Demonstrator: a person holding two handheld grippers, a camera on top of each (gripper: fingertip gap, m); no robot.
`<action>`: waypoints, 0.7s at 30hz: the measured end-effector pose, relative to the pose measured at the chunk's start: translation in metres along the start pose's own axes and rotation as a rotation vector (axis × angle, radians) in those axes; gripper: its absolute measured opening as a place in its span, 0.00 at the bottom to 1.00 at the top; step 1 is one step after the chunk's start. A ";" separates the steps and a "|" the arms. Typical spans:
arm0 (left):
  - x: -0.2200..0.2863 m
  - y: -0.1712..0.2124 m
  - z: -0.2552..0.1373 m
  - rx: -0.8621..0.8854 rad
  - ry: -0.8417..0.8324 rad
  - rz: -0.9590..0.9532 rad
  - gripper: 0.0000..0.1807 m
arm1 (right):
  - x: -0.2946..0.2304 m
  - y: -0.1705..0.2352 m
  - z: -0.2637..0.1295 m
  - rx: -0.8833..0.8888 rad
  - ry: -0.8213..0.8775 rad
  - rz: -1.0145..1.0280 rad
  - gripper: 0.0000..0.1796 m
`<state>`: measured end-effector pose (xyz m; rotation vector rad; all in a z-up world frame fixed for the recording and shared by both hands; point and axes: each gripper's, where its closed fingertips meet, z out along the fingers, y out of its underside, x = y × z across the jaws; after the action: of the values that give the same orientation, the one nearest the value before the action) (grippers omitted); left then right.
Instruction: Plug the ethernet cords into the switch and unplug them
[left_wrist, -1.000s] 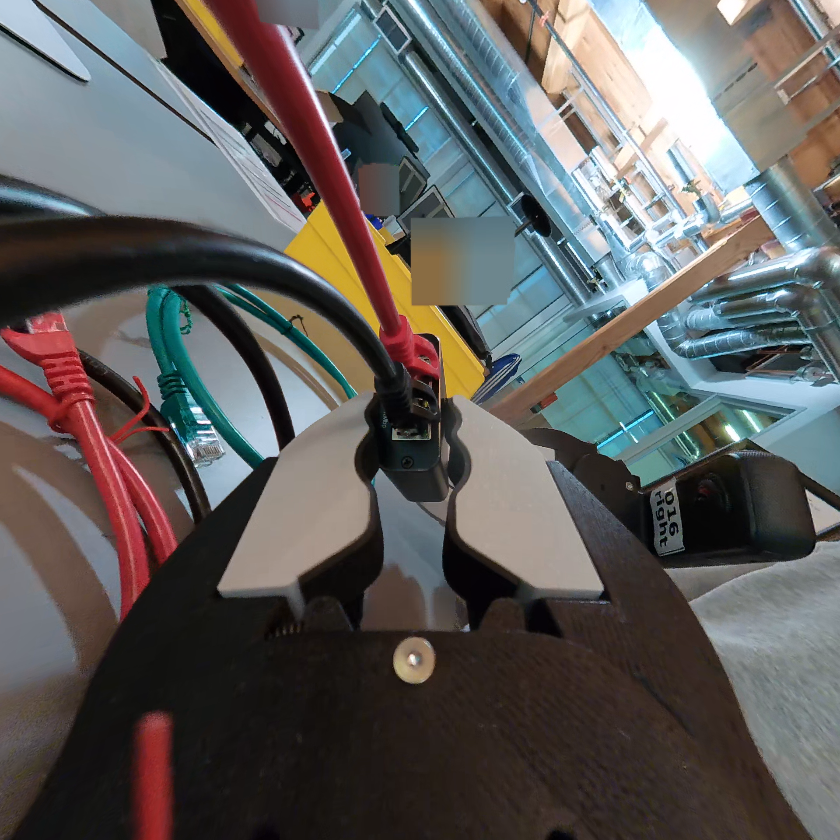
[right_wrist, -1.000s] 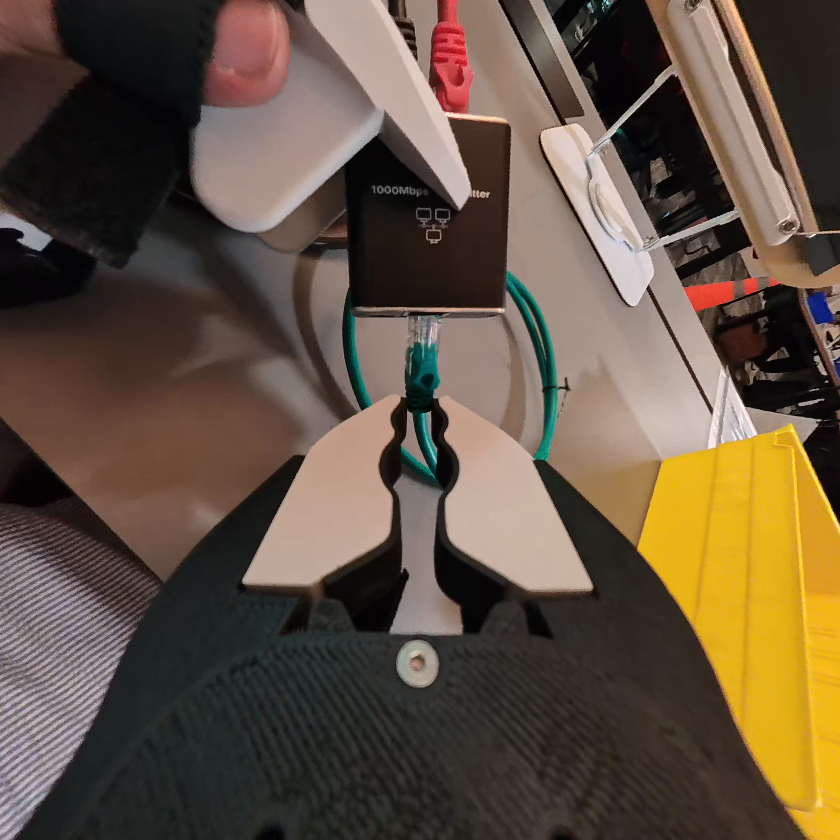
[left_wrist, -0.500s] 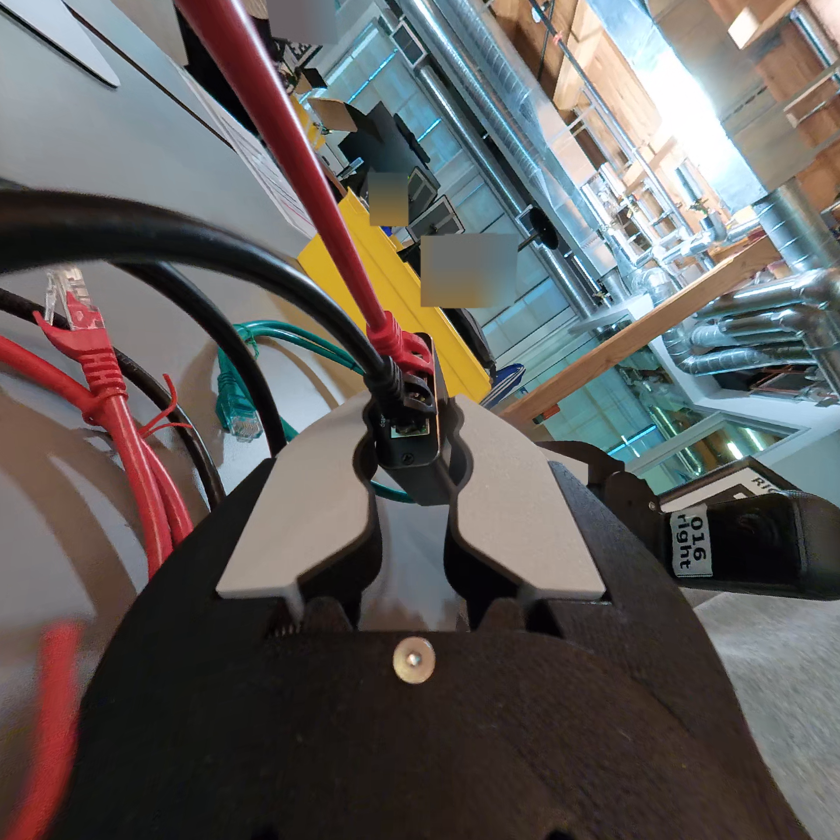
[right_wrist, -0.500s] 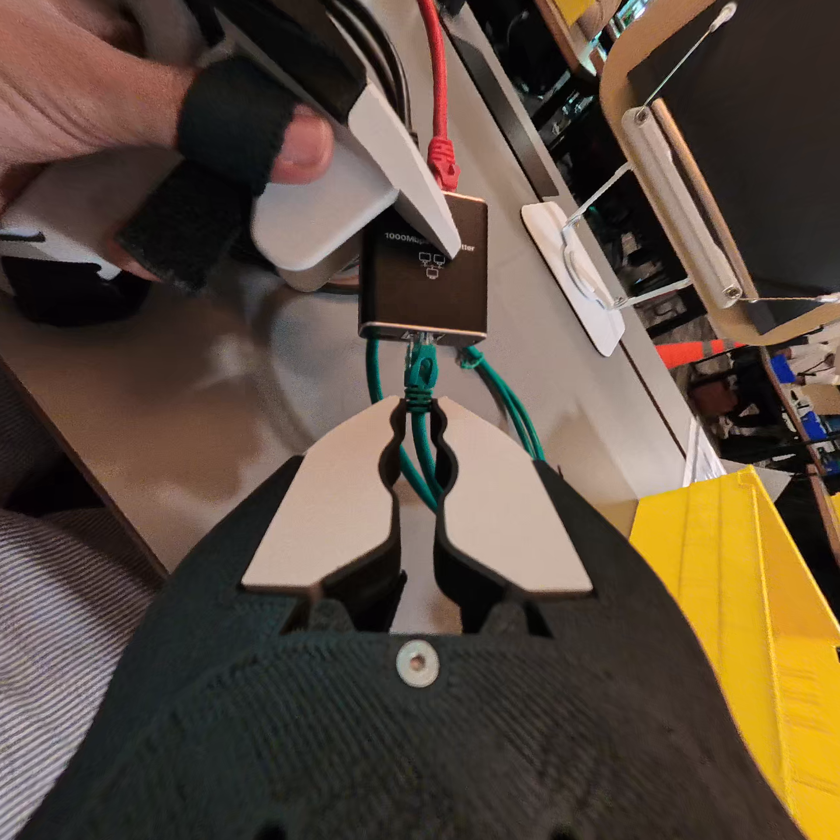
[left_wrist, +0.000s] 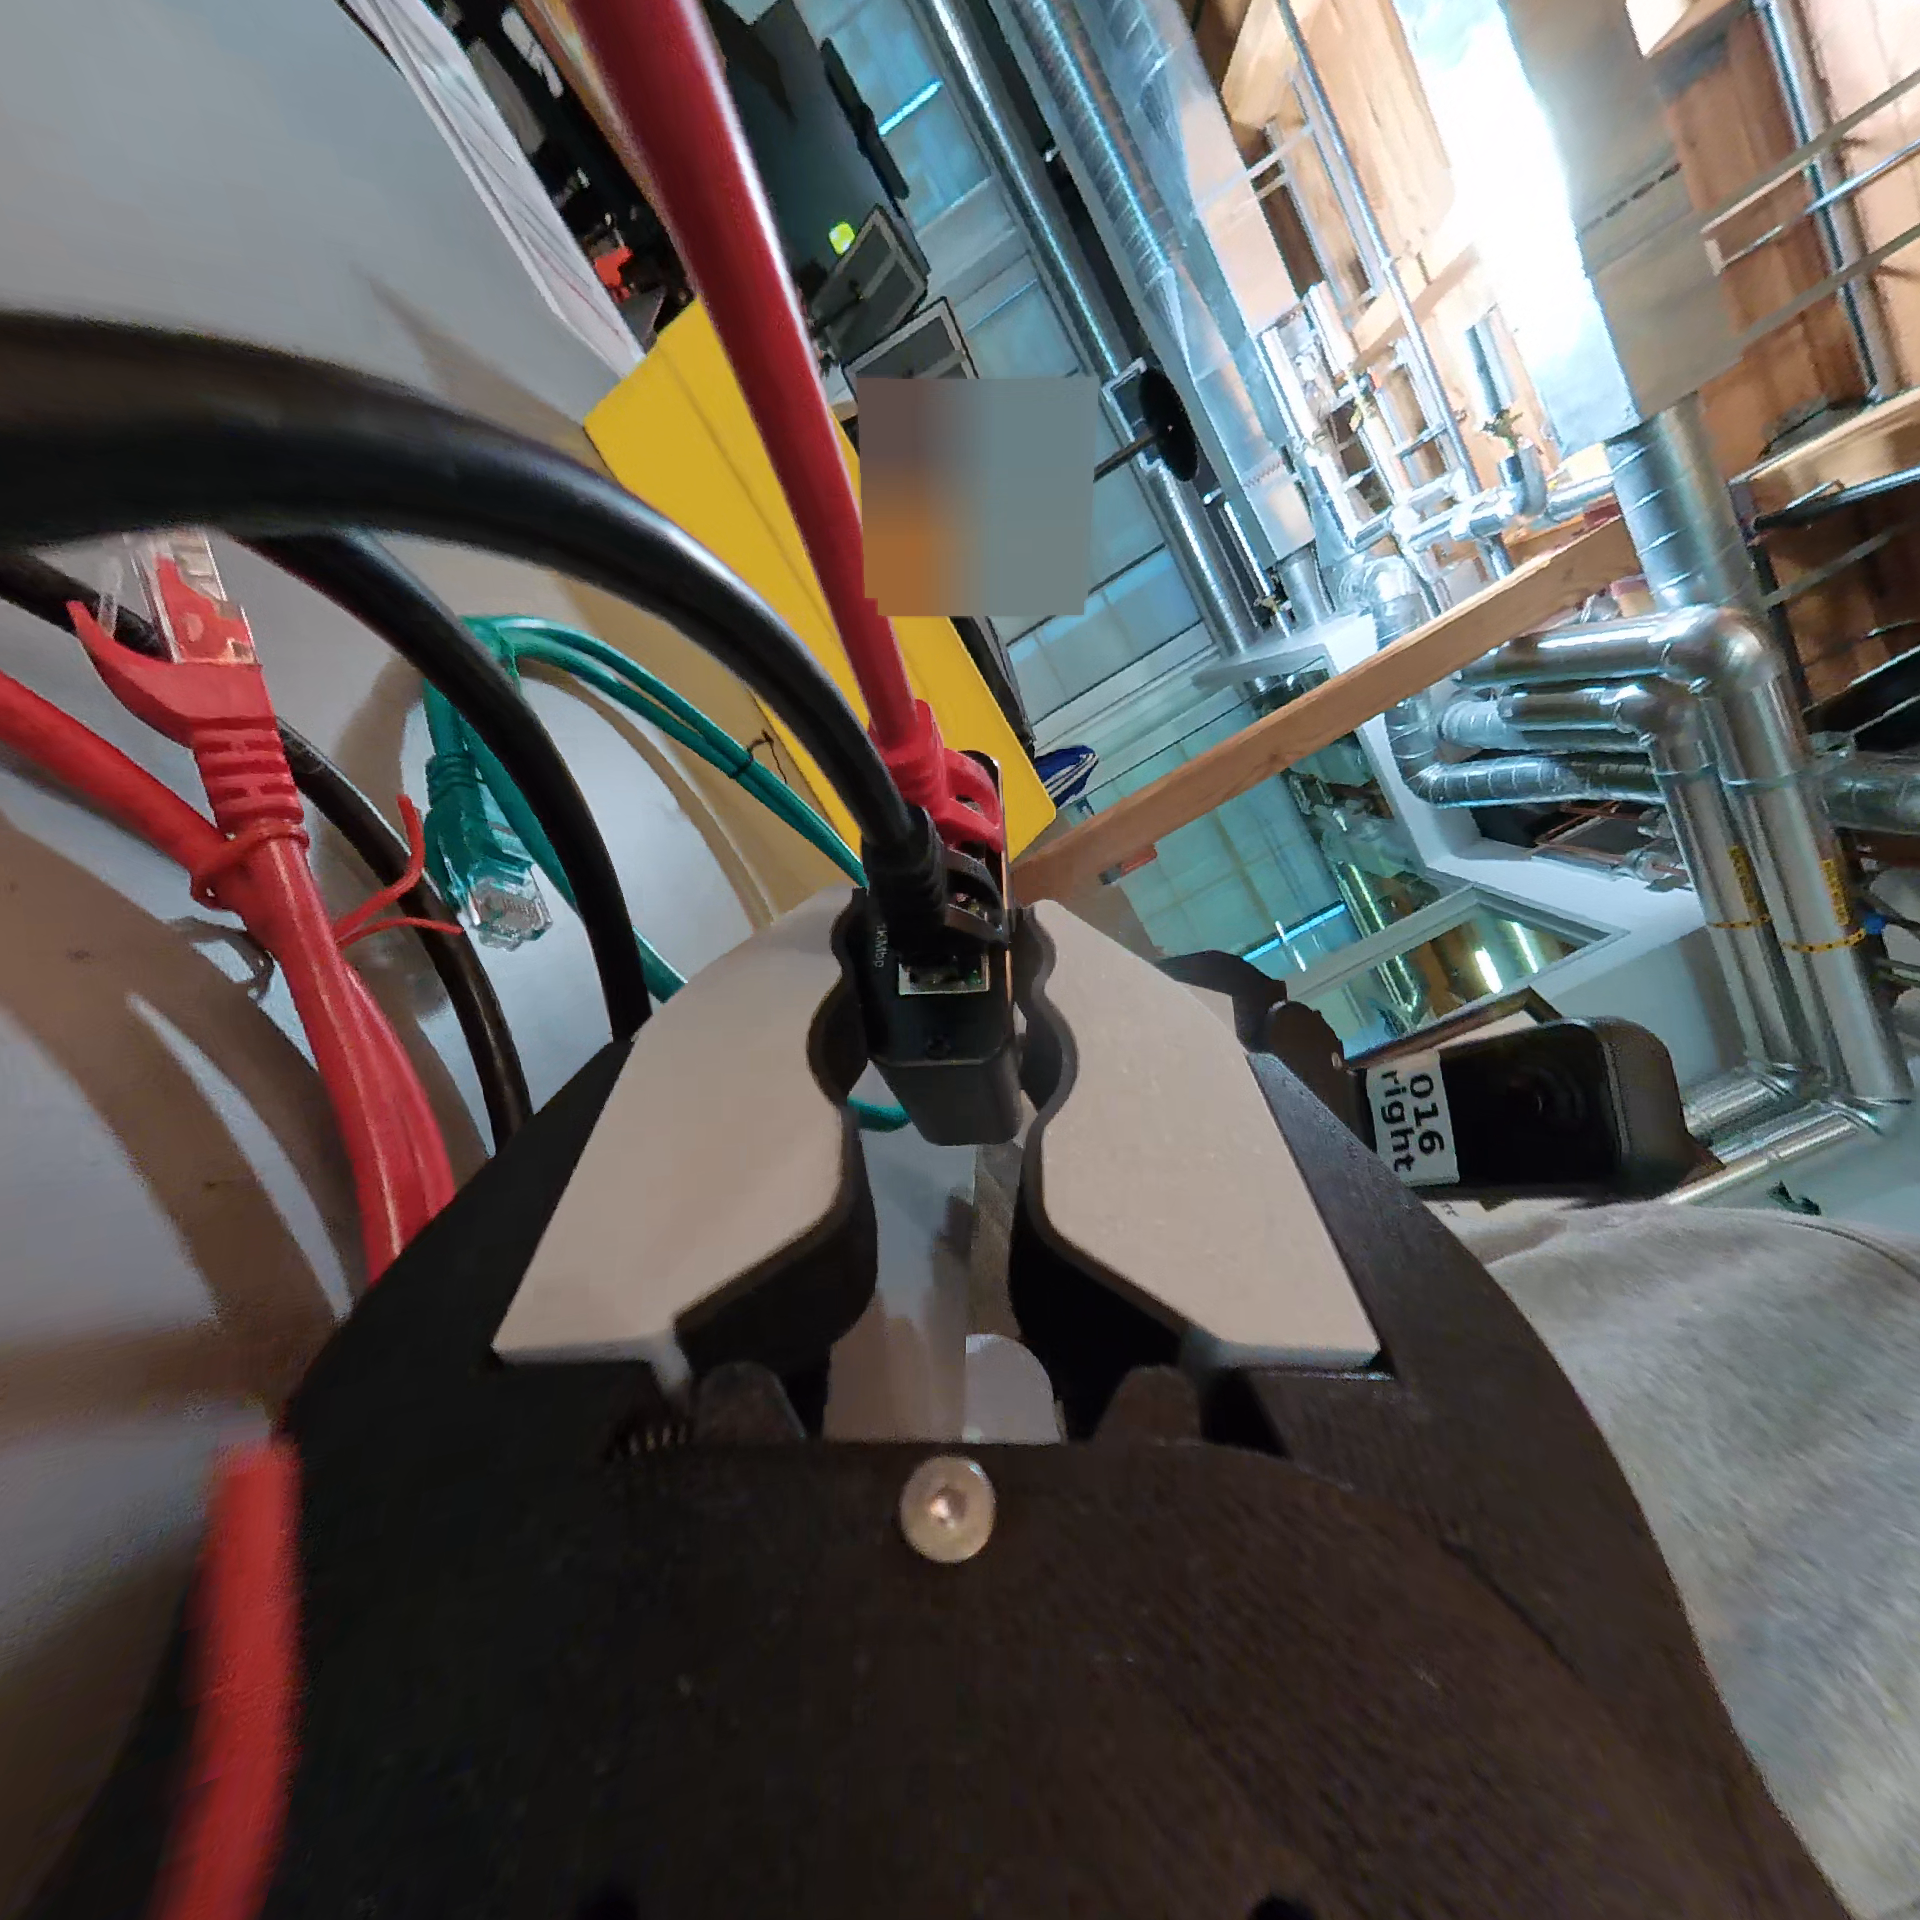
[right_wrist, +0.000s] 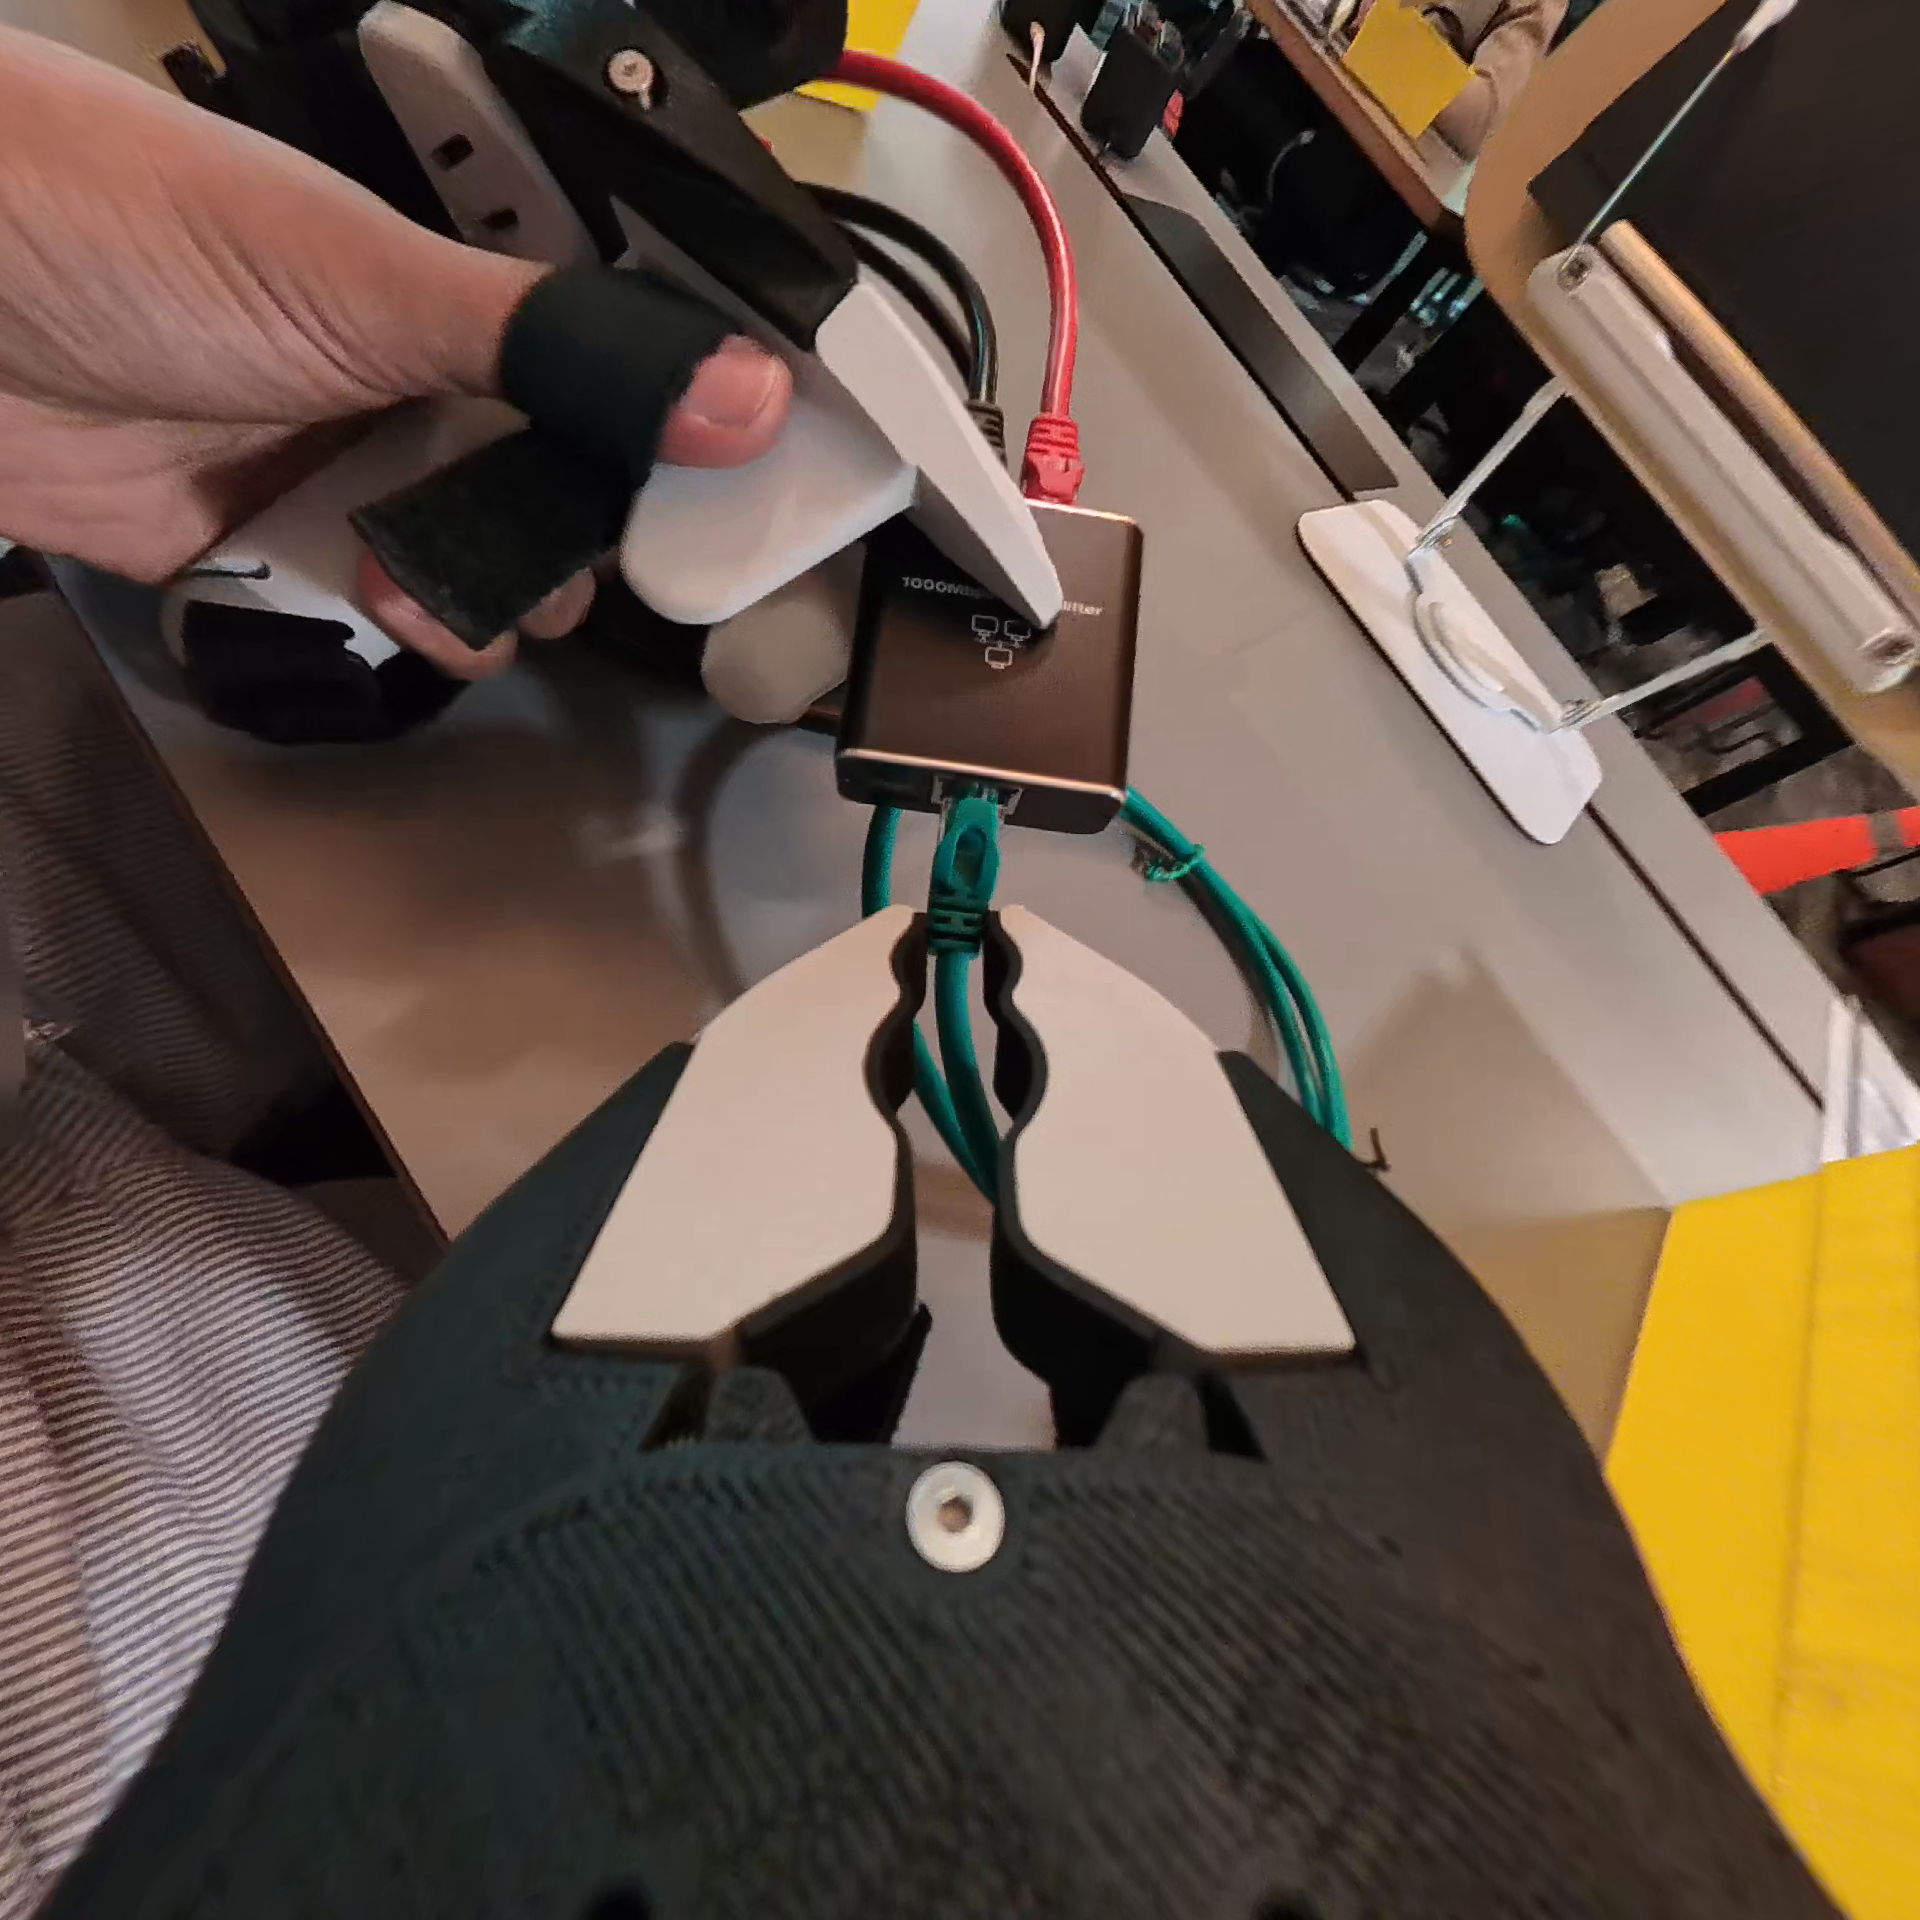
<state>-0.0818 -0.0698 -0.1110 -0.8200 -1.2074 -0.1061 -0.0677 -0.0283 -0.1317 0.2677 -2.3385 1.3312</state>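
Holding the green cord (right_wrist: 961, 997) just behind its plug, the right gripper (right_wrist: 956, 920) is clenched on it at centre frame of the right wrist view; the plug tip sits at or in a port on the near face of the switch (right_wrist: 992, 686), depth of seating not clear.

Left gripper (left_wrist: 940, 977): clenched on the switch (left_wrist: 940, 1049), gripped across its body, centre of the left wrist view. In the right wrist view it enters from upper left, one pale finger (right_wrist: 935, 457) lying across the switch top, held by a person's hand (right_wrist: 260, 343).

Switch: small dark box, lifted off the table (right_wrist: 499, 914). Far face carries a black cord (left_wrist: 540, 520) and a red cord (left_wrist: 790, 395), both plugged in; one port below them appears vacant.

Loose ends, left side of the left wrist view: a second red plug (left_wrist: 187, 623) and a green plug (left_wrist: 488, 873), unplugged, lying on the table.

Yellow bin (right_wrist: 1787, 1455): lower right of the right wrist view.

Step in hand, by judgement: inserting the green plug. Next move calls for a straight push along the port axis while the left gripper braces the switch, until the latch catches.

Writing: pale print and a small network symbol on the switch top; a white sticker with dark characters on the camera at right of the left wrist view.
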 end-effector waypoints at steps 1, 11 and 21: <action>0.000 0.002 0.001 -0.016 0.001 -0.007 0.14 | 0.000 0.002 0.000 -0.002 -0.011 0.017 0.05; 0.002 0.006 0.002 -0.049 0.033 -0.058 0.15 | -0.002 -0.003 -0.002 0.062 -0.106 0.118 0.05; -0.001 -0.006 -0.002 0.012 0.065 -0.121 0.15 | 0.003 -0.013 0.001 0.107 -0.117 0.175 0.06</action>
<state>-0.0835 -0.0751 -0.1091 -0.7279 -1.1948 -0.2224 -0.0662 -0.0355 -0.1206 0.1805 -2.4380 1.5653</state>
